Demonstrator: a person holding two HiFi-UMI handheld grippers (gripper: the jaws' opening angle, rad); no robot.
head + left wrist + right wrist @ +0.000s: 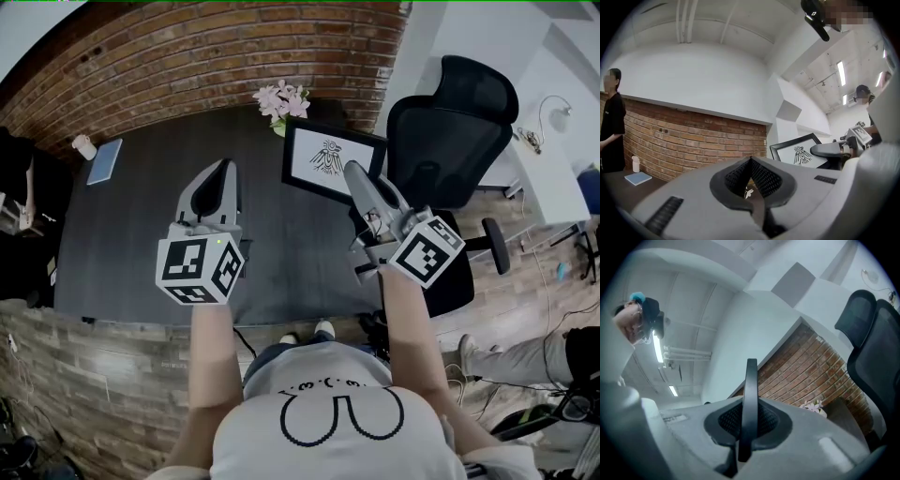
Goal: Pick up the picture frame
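**One gripper on the frame, the other empty**

Two-handed rig, but only the right gripper [355, 174] had the frame [325, 155]. Its jaws were clamped on the edge nearest the person, toward the right-hand corner. In the right gripper view that edge ran upright between the pads as a thin, smooth, rounded black strip. The frame sat tilted over the far right of the desk [141, 248], its long axis running across the head view, just below the flowers [284, 100]. It looked lifted, though no view showed its underside clear of the desk.

The left gripper [224, 169] had its jaws together on nothing. The frame lay ahead of it and to its right, near but apart, so any second grip would mean reaching right toward the free left edge.

The frame was a narrow black moulding round a white sheet with a black bird-like figure. It was flat and light-looking, and likely to swing about a one-corner grip. The jaws had dark ribbed pads in grey plastic shells, and the desk was matt and dark.
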